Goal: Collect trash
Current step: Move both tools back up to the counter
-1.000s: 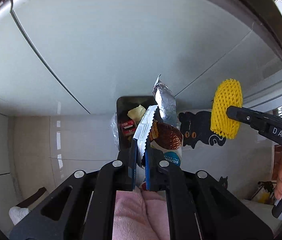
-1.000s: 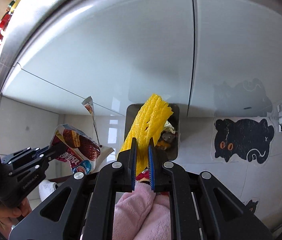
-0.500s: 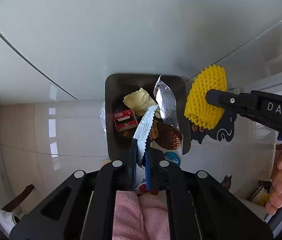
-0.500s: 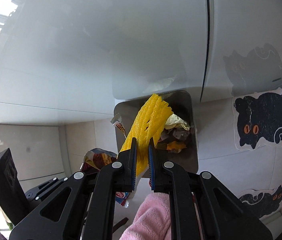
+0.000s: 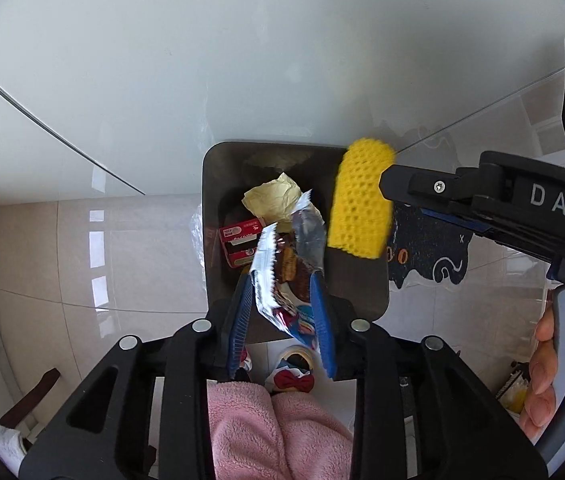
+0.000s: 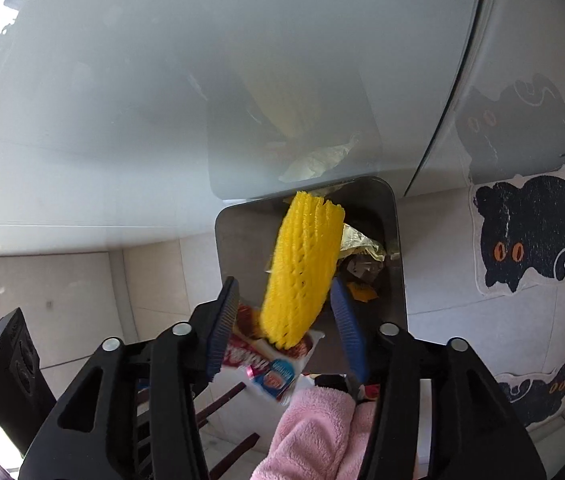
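Tiled floor, dark bin (image 5: pixel 362 292) below: both jaws opening, left gripper (image 5: pixel 282 312) loose around snack wrapper (image 5: pixel 278 276), right gripper (image 6: pixel 286 320) loose around yellow foam net (image 6: pixel 302 272).

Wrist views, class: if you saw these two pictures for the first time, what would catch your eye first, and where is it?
The bright yellow foam net stands out, loose between the right gripper's opening jaws, above the dark bin. Next comes the shiny snack wrapper between the left gripper's opening jaws, over the same bin. On the floor to the right lies a black cat mat.
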